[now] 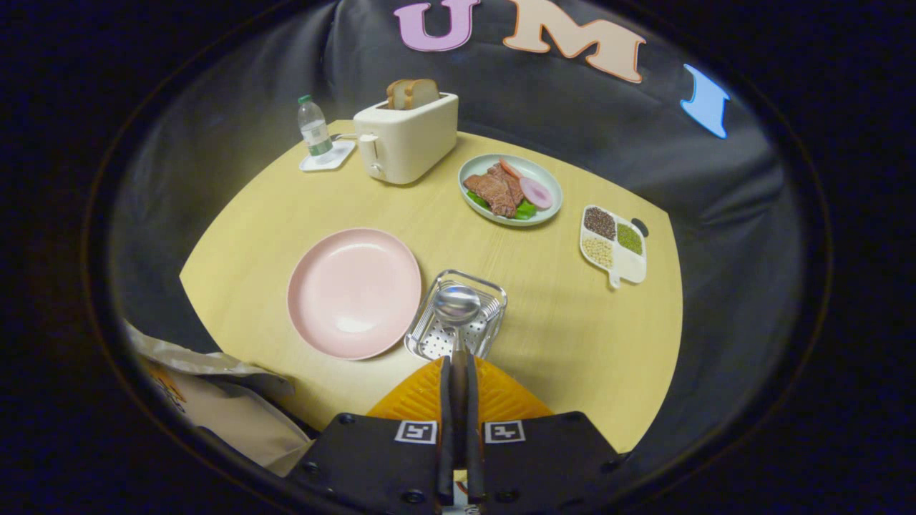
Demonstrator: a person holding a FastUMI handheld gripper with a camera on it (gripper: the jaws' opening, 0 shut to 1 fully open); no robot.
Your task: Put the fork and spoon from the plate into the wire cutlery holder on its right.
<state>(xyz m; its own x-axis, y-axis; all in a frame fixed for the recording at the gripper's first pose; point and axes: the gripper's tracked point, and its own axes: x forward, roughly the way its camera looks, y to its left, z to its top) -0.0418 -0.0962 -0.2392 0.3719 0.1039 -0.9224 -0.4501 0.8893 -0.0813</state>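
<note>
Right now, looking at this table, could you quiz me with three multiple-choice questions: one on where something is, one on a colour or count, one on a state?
1. Where is the spoon?
A. On the pink plate
B. Over the wire cutlery holder, held by its handle
C. Beside the toaster

2. How many compartments of the divided dish hold grains?
A. One
B. Three
C. Five

3. What is the state of the pink plate?
A. Empty
B. Holding a fork
C. Full of meat

Answers:
1. B: the gripper pinches the handle, and the bowl sits above the wire cutlery holder.
2. B: dark, green and pale heaps fill three sections.
3. A: its surface is bare.
</note>
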